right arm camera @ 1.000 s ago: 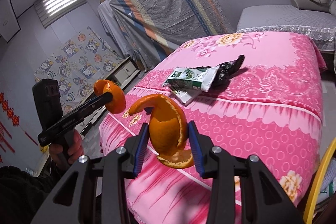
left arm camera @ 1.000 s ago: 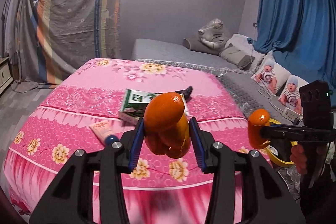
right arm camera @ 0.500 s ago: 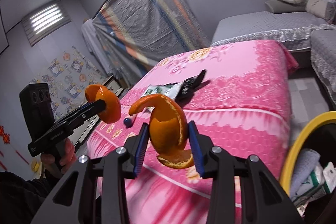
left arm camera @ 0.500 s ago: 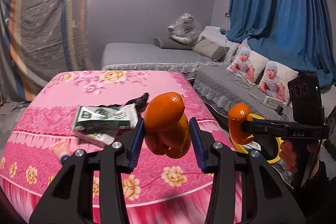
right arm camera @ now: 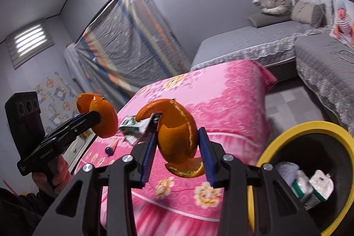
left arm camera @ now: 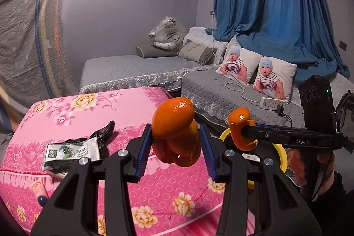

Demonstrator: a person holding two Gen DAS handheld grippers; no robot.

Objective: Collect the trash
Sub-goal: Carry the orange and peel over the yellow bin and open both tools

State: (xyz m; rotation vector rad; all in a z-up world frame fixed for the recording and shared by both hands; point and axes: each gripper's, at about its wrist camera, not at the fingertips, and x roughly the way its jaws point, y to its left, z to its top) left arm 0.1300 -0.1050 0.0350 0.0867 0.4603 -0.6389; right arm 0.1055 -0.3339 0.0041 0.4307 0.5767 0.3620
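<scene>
Right wrist view gives me what I need: the yellow-rimmed bin (right arm camera: 307, 132) sits low to the right of my right gripper (right arm camera: 178, 143), just beside it, on the floor by the pink bed (right arm camera: 221, 92). Its fingers are clamped on a curled orange peel (right arm camera: 177, 136). My left gripper (left arm camera: 176, 143) is likewise closed on its own orange peel (left arm camera: 174, 127), with the bin's rim partly hidden beyond its right finger. I judge the right hand nearer, so it should drop first.
</scene>
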